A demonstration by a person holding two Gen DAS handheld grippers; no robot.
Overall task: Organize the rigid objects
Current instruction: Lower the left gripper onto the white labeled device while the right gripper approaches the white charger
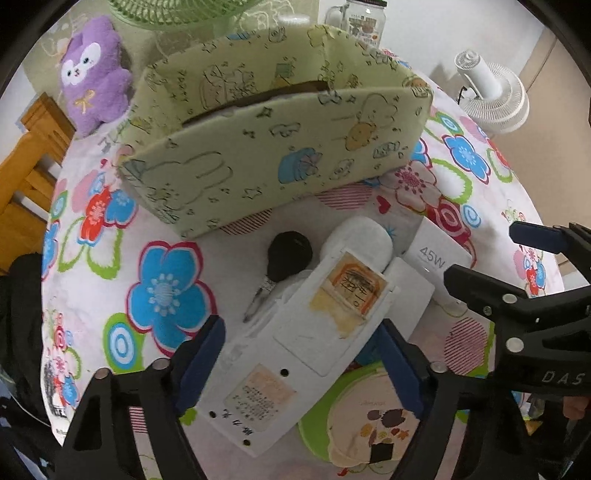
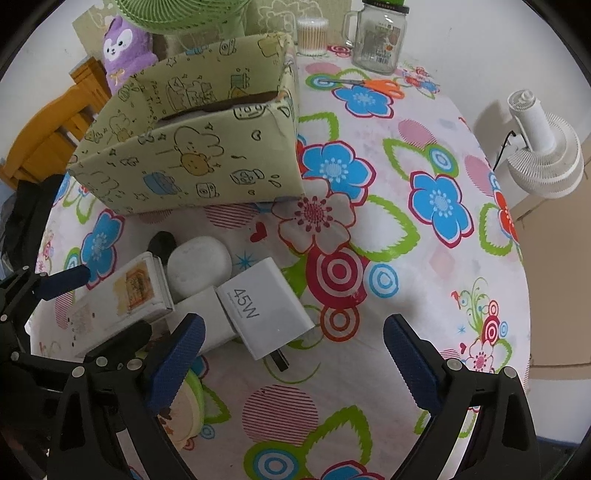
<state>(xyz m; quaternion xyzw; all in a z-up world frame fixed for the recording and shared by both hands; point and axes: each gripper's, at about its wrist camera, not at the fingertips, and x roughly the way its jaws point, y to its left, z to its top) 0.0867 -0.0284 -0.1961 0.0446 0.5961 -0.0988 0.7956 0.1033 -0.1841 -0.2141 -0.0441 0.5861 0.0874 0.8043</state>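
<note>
My left gripper (image 1: 299, 365) is shut on a long white device with yellowed labels (image 1: 306, 339), held tilted above the table; it also shows in the right wrist view (image 2: 122, 295). Beneath and beyond it lie a black-headed key (image 1: 284, 258), a white rounded case (image 2: 197, 264), a white 45W charger (image 2: 264, 308) and a white block (image 2: 207, 317). A pale green patterned cardboard box (image 1: 273, 147) stands open behind them. My right gripper (image 2: 291, 358) is open and empty, just right of the charger.
A round green-rimmed disc (image 1: 373, 417) lies under my left gripper. A purple plush toy (image 1: 92, 74), a green fan (image 2: 177, 14), a glass jar (image 2: 378, 37), cotton swabs (image 2: 312, 35), orange scissors (image 2: 373, 85) and a white fan (image 2: 543, 155) stand around the flowered tablecloth (image 2: 406, 258).
</note>
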